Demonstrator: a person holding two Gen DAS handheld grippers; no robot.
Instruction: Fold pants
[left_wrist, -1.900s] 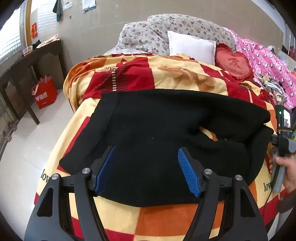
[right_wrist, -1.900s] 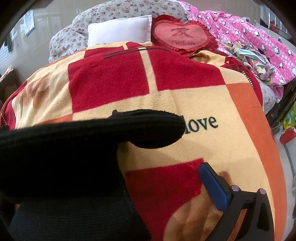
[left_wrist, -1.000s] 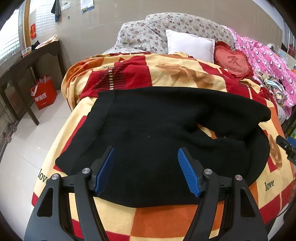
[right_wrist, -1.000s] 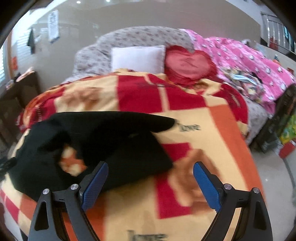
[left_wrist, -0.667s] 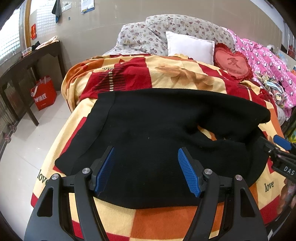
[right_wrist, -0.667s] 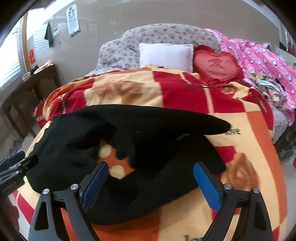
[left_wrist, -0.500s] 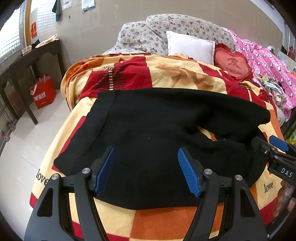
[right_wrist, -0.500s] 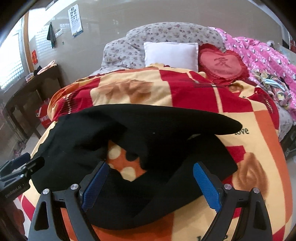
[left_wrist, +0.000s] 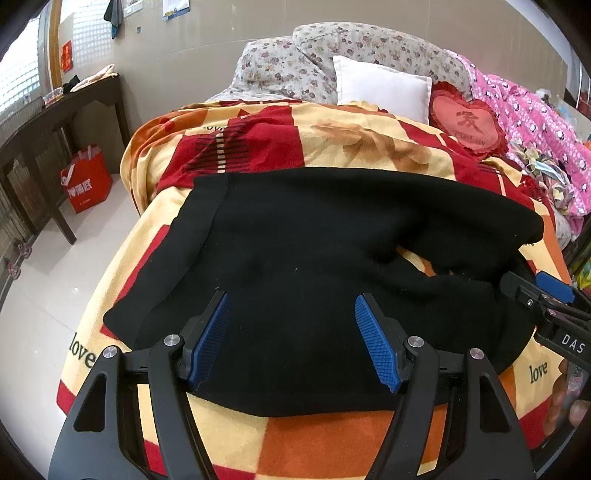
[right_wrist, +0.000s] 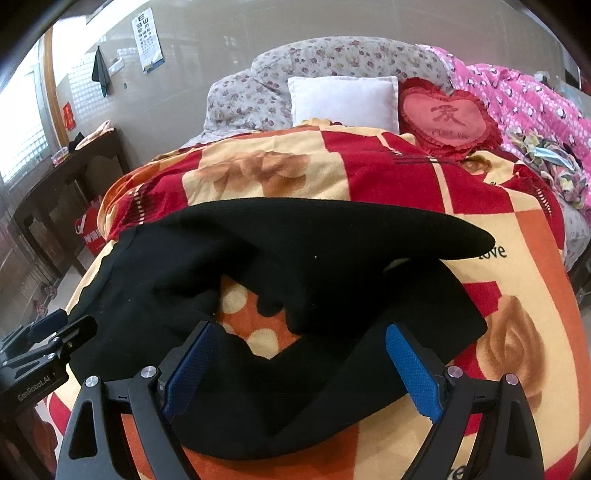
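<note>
Black knitted pants (left_wrist: 314, 266) spread on checked fleece blanket (left_wrist: 332, 439); left gripper (left_wrist: 291, 341) and right gripper (right_wrist: 303, 363) above, jaws apart, empty.

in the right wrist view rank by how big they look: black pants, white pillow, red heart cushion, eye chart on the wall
1. black pants, largest, though also nearest the camera
2. white pillow and red heart cushion, about alike, not ranked
3. eye chart, smallest, though farthest away

Bright daylight from the left window (right_wrist: 18, 144), sharp focus, fisheye-bent edges.
</note>
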